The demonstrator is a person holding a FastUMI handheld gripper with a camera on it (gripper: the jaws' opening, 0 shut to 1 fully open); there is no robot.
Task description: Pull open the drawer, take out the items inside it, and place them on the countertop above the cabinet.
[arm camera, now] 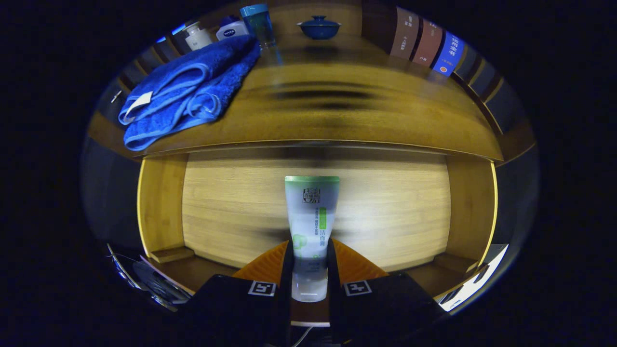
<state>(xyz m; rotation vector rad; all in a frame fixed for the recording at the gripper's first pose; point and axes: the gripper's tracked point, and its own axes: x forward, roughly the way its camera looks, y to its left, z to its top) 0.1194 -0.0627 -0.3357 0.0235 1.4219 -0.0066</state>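
The drawer (231, 212) in the centre of the frame stands pulled open, and the gripper (310, 253) at lower centre has both orange fingers (270, 265) closed against the sides of a white tube with a green end (311, 217), which stands up between them over the bare wooden drawer floor; no other item is visible in the drawer, so the remaining step is judged to be lifting the tube onto the countertop (347, 111) across the upper half. A folded blue towel (188, 91) covers the upper-left part of that surface, with bottles (226, 30), a blue cup (258, 21) and a blue lidded bowl (319, 26) along its far edge and books (429, 43) at upper right, leaving the middle free, though the tube must first clear the countertop's front lip (313, 144).
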